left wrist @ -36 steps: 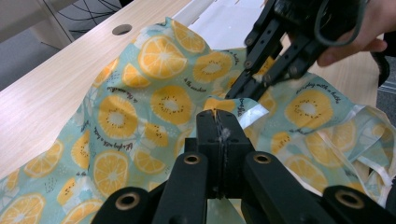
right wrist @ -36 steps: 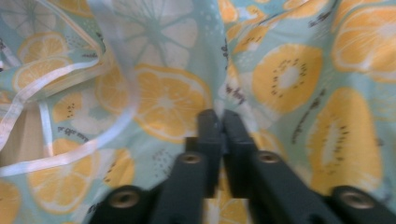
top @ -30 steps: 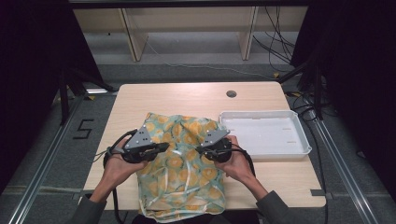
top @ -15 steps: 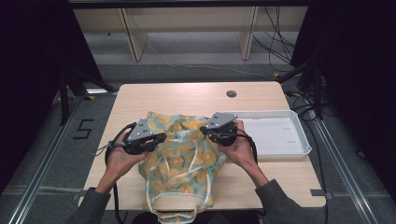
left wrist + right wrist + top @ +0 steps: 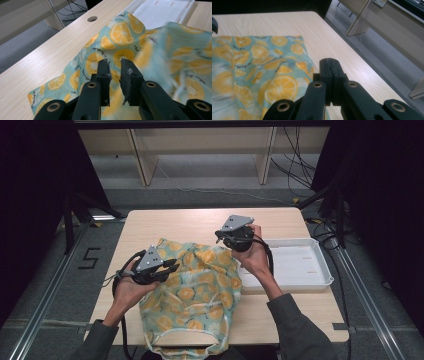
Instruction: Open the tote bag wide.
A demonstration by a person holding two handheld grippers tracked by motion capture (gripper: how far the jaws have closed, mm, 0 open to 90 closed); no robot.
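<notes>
A teal cloth bag printed with orange slices lies crumpled on the wooden table, its white-edged opening hanging over the front edge. My right gripper is raised over the bag's far right corner. Its jaws are shut and the bag's edge runs up to them, pulled taut. My left gripper rests low on the bag's left side. Its jaws have just been opening and stand a little apart, with the fabric lying under them, not pinched.
A shallow white tray sits at the table's right side, close to the bag and my right forearm; its rim lies beyond the fabric. A round cable hole is near the table's far edge. Shelving and cables stand behind the table.
My right gripper has risen and moved toward the far right, dragging the bag's corner up and bunching the cloth. The left jaws have parted slightly while that hand stayed put.
</notes>
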